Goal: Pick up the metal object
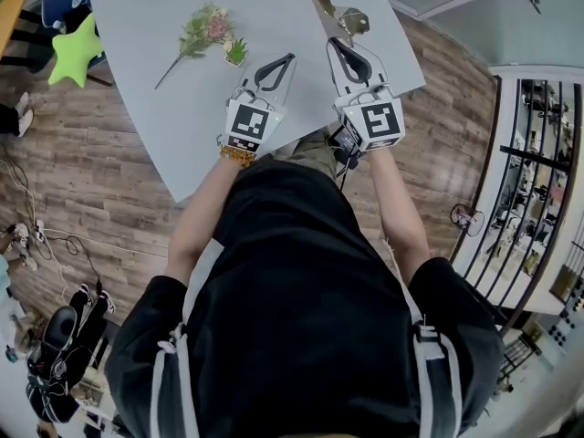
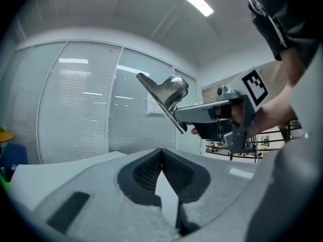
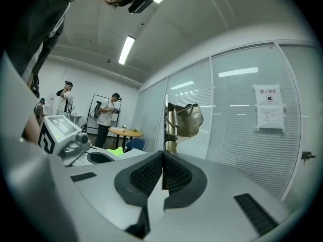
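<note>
Metal: one shiny silver clip (image 1: pixel 333 12), clamped in right tool (image 1: pixel 343 44).
Left tool (image 1: pixel 288 59): closed, empty.
Flowers: one pink-green sprig (image 1: pixel 203 33).

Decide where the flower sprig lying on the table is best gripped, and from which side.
Grip the bare stem, not the blossoms. The stem is thin and straight, lies flat, and runs out away from the small green plant, so nothing crowds it. Coming from above with the jaws set across the stem looks best.
</note>
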Motion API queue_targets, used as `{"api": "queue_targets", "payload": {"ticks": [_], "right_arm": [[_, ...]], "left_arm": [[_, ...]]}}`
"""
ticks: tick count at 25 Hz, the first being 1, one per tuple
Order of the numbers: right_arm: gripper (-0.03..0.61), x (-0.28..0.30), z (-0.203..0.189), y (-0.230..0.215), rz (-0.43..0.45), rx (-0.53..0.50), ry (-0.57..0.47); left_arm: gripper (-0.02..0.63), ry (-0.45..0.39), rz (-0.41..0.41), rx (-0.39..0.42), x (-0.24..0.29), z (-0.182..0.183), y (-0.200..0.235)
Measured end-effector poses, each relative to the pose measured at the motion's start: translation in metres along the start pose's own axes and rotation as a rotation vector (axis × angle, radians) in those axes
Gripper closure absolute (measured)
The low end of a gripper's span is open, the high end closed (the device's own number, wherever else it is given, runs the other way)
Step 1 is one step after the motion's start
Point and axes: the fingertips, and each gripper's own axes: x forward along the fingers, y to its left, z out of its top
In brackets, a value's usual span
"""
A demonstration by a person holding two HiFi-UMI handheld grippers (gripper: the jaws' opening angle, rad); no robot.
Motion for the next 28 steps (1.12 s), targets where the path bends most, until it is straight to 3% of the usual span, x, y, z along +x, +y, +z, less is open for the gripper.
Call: {"api": "queue_targets", "payload": {"ticks": [10,14,28], "right_arm": [[0.577,-0.013,0.003,0.016,-0.019,0.077,-0.077],[0.577,-0.020,-0.007,0.020,-0.044,0.132,-0.075],[0.577,-0.034,-0.028,0.034,-0.076,0.181,-0.050]], "left_arm": [[0.609,-0.026,0.044,0.014,-0.006,0.008,0.010],[0.609,-0.037,0.071,0.019,-0.009,0.011,0.015],[0.609,-0.053,0.080,0.026,-0.013,0.015,0.018]]}}
